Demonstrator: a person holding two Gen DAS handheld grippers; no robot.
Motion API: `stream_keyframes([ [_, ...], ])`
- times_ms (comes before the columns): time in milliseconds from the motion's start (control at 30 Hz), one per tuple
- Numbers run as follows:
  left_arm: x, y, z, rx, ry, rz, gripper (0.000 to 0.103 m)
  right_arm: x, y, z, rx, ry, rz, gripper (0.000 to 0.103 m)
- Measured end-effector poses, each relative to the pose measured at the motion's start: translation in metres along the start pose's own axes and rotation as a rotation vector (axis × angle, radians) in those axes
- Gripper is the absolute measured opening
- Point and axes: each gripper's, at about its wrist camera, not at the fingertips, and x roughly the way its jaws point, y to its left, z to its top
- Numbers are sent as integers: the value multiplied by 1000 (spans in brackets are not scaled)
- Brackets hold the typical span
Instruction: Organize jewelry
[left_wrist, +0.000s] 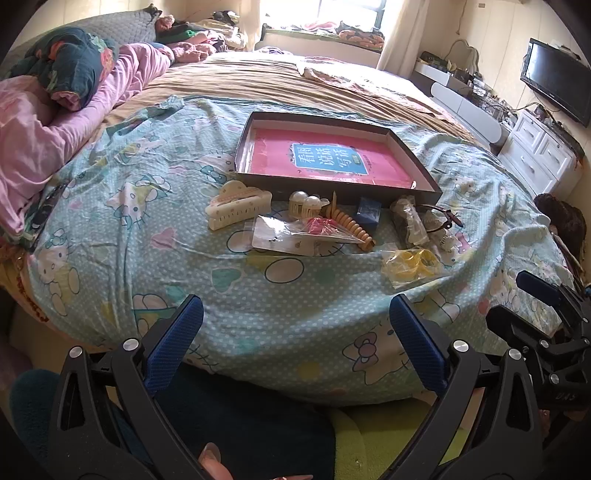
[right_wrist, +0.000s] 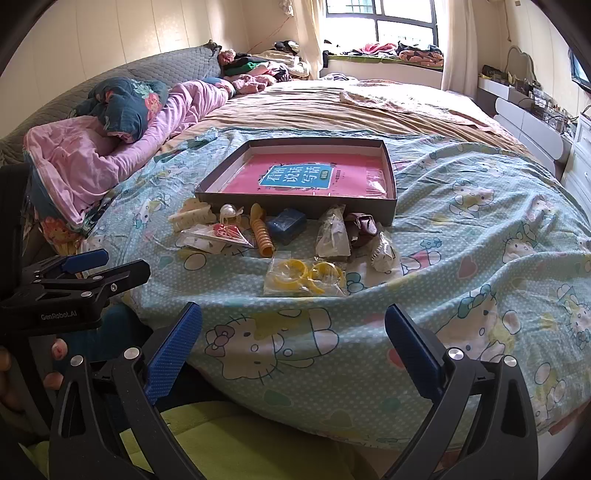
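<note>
Two grippers are held low over the near edge of a bed (right_wrist: 461, 229), which is covered by a pale blue cartoon-cat sheet (left_wrist: 155, 280). The left gripper (left_wrist: 295, 332) is spread wide with nothing between its blue pads, and the right gripper (right_wrist: 293, 332) is likewise released and empty; both are kept well apart from the jewelry.

A shallow dark box (left_wrist: 424, 173) is set on the sheet further back, and a pink booklet (left_wrist: 325, 158) with a blue label is laid flat inside it. The jewelry and hair pieces are scattered in a loose row just in front of the box's near wall — none of them is seen inside it. At the left end a cream claw clip (left_wrist: 236, 206) is placed, with a smaller pearl-topped clip (left_wrist: 306, 205) beside it. A clear bag holding something pink (left_wrist: 317, 229) is laid over a flat white card (left_wrist: 273, 236), and an orange spiral hair tie (left_wrist: 354, 225) is stretched out next to them. A small blue box (left_wrist: 369, 212) is found just beside the dark box's wall. Further right, a clear packet with a pale item (left_wrist: 410, 221) and a dark brown clip (right_wrist: 364, 225) are grouped together, a small white clip (right_wrist: 384, 253) touching that group. Nearest the grippers, a clear bag of yellow rings (right_wrist: 306, 277) is laid on the sheet.

Pink bedding (right_wrist: 85, 166) is heaped at the left of the bed.
</note>
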Motion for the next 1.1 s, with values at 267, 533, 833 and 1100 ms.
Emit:
stream_keyframes([
  [267,0,1,1,0,-2,0,94,0,2,0,-2,0,5,99],
  [533,0,6,7,-1,-7,4,94,-1,3,0,-6,-2,10,99],
  [833,0,9,8,-8,-9,8,94,7,5,6,-28,5,27,99],
  [1100,6,27,16,-50,-13,43,94,16,-4,12,-19,6,22,99],
])
